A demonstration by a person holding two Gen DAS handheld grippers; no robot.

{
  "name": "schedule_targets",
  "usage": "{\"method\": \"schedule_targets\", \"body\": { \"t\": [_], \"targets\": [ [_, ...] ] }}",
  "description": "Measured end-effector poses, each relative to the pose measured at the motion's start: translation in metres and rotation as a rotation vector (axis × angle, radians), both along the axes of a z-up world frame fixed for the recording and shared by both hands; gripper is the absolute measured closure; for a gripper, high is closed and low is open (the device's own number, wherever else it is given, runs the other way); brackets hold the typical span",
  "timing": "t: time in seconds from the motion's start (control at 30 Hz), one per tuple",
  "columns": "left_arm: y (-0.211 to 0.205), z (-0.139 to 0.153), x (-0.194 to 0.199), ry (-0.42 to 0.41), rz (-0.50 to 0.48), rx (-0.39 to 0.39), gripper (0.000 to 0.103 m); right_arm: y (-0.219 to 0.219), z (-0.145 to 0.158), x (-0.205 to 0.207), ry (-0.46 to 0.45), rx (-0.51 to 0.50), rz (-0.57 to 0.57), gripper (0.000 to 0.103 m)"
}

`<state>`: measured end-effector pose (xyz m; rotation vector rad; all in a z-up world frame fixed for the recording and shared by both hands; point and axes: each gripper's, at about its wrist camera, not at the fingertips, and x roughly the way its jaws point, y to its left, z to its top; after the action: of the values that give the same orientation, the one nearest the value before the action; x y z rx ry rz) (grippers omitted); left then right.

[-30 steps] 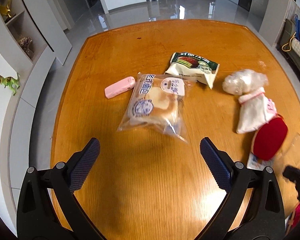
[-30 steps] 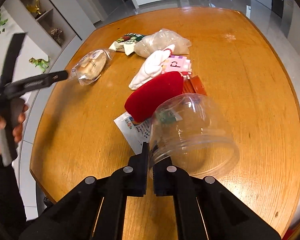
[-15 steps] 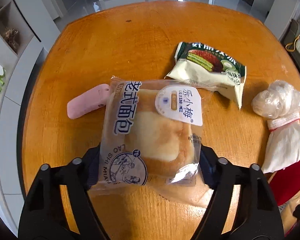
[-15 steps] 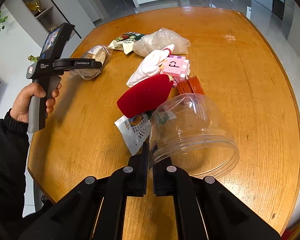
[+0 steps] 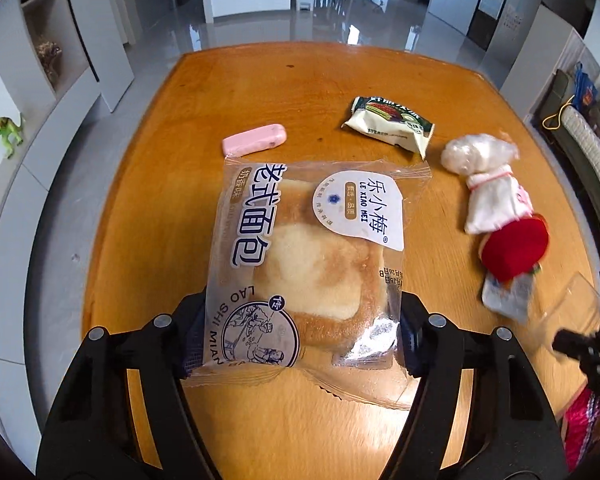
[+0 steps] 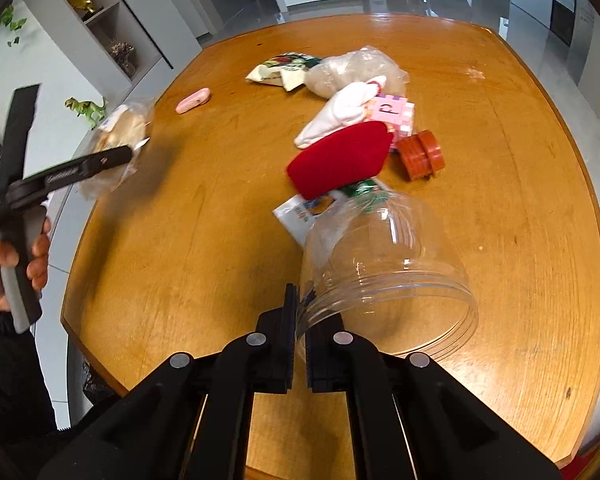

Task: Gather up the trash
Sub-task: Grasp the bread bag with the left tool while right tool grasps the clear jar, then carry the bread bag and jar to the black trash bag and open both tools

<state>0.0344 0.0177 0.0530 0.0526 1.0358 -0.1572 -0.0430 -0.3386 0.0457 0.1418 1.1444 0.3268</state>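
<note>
Between the two fingers of the left claw [image 5: 300, 336], the left wrist view shows a bread packet [image 5: 312, 264] squeezed at its near end. Its long side points away, toward the pink eraser [image 5: 254, 145] on the table [image 5: 148, 208]. The green snack bag [image 5: 390, 126] lies far right.

From the right wrist view, the packet [image 6: 118, 140] hangs off the table's left edge, lifted in the air. The right claw [image 6: 298, 334] is clamped tight on the rim of a clear jar [image 6: 384, 264] lying on its side, mouth toward the camera.
</note>
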Motion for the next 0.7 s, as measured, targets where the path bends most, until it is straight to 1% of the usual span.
{"method": "schedule_targets", "body": {
  "t": [0.13,0.23,0.4,0.57,0.7],
  "targets": [
    [0.023,0.014,-0.051,-0.051,0.012,0.003,0.033,0.027,0.006,-0.013,-0.010,-0.001,0.045,0.098],
    [0.047,0.015,-0.077,-0.065,0.038,-0.013,0.033,0.056,0.009,-0.024,-0.016,-0.007,0.099,0.098],
    [0.082,0.012,-0.118,-0.080,0.096,-0.013,0.033,0.110,0.012,-0.040,-0.024,-0.005,0.203,0.098],
    [0.125,0.016,-0.170,-0.113,0.184,-0.028,0.033,0.171,0.010,-0.059,-0.020,0.010,0.317,0.098],
    [0.163,0.018,-0.218,-0.150,0.280,-0.008,0.033,0.225,0.010,-0.079,-0.024,0.018,0.432,0.098]
  ]
}}
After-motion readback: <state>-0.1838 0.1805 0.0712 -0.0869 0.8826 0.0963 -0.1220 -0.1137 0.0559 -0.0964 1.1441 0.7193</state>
